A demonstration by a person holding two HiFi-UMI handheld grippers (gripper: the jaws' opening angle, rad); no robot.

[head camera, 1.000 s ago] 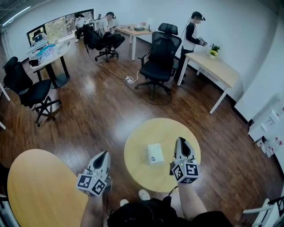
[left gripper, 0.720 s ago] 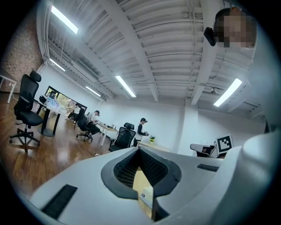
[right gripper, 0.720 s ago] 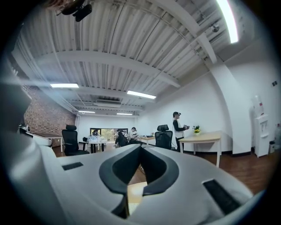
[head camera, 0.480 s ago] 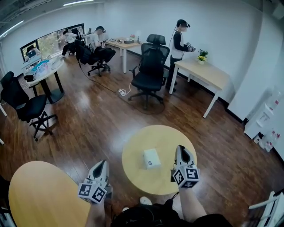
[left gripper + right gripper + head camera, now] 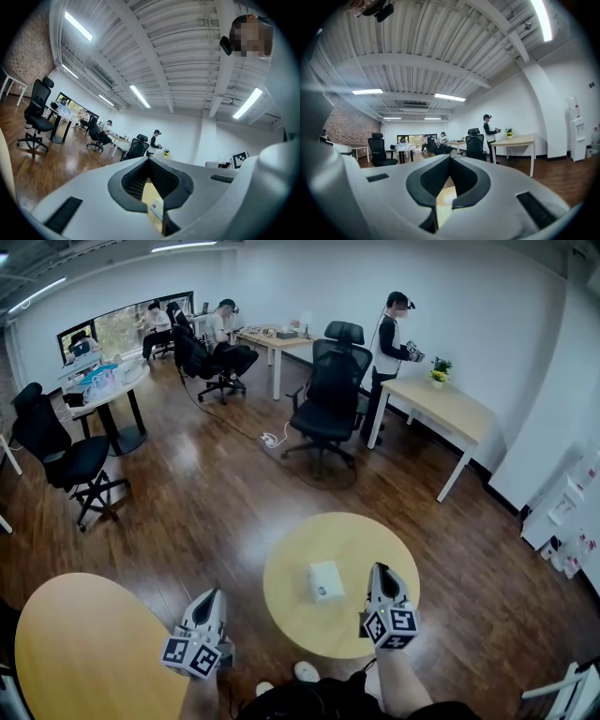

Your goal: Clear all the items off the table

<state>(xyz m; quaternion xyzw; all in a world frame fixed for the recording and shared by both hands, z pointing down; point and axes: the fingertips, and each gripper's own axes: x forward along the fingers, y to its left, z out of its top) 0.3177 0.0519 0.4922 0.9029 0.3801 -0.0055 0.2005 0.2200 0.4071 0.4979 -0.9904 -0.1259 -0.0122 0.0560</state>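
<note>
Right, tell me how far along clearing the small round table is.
Done: the round table is bare apart from one white box. In hand: nothing. The left gripper and right gripper are both shut and empty, the right one above the table's near edge beside the box, not touching it. Left: the box has yet to be picked up and taken off.

We face a round desk [image 5: 309, 615] with a box [image 5: 325, 580] lying near its middle. Our right hand-held gripper [image 5: 379, 569] sits over the desk, just right of the box. Our left hand-held gripper [image 5: 217, 593] hangs beyond its left edge, between it and a larger desk [image 5: 84, 652]. An office chair [image 5: 330, 399] stands behind.
</note>
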